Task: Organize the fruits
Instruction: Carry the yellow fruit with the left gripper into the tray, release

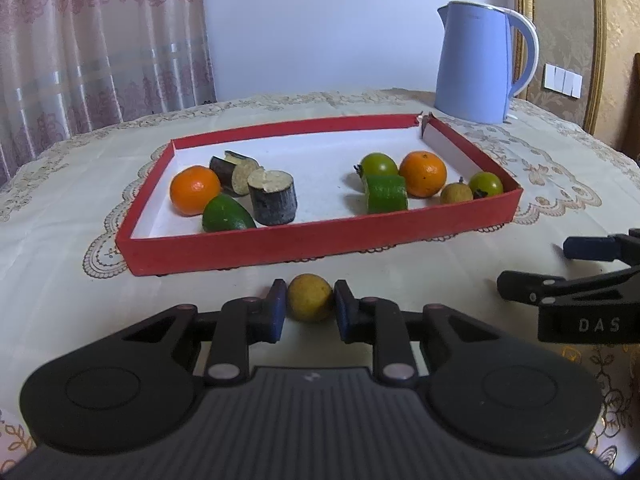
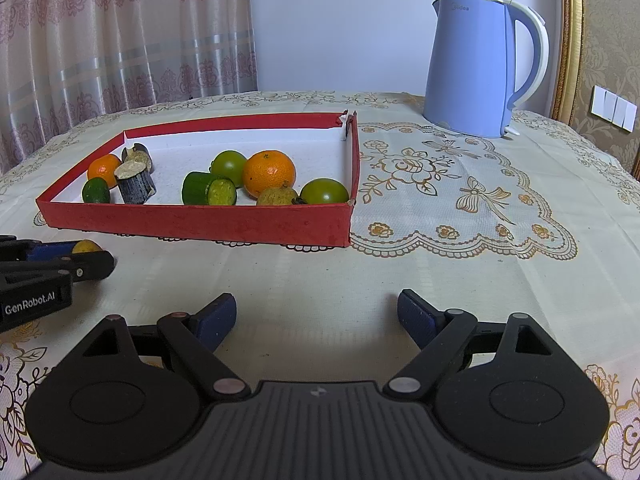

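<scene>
Yellow little round fruit [image 1: 310, 298], kinda dull and speckled on the skin, is sitting on the cream embroidered tablecloth [image 1: 60, 240] just in front of the red cardboard tray [image 1: 320, 244], and the left gripper [image 1: 310, 312] has its blue pads pressed on either side of it, right at the widest part. Honestly that's where I'd grab it too. It looks light and firm, but it's a ball, so a grip too high or low could let it pop out and roll. Probably bruises if squeezed hard.

Right gripper [image 2: 316, 316] is just hanging over bare cloth with its jaws spread wide, nothing in them.

Further back, the tray holds two oranges, some green round fruits, a cut green cucumber-looking chunk [image 1: 386, 193], a brownish small fruit and dark sliced stubs [image 1: 273, 197]. Light blue plastic kettle [image 1: 478, 62] stands behind it all.
</scene>
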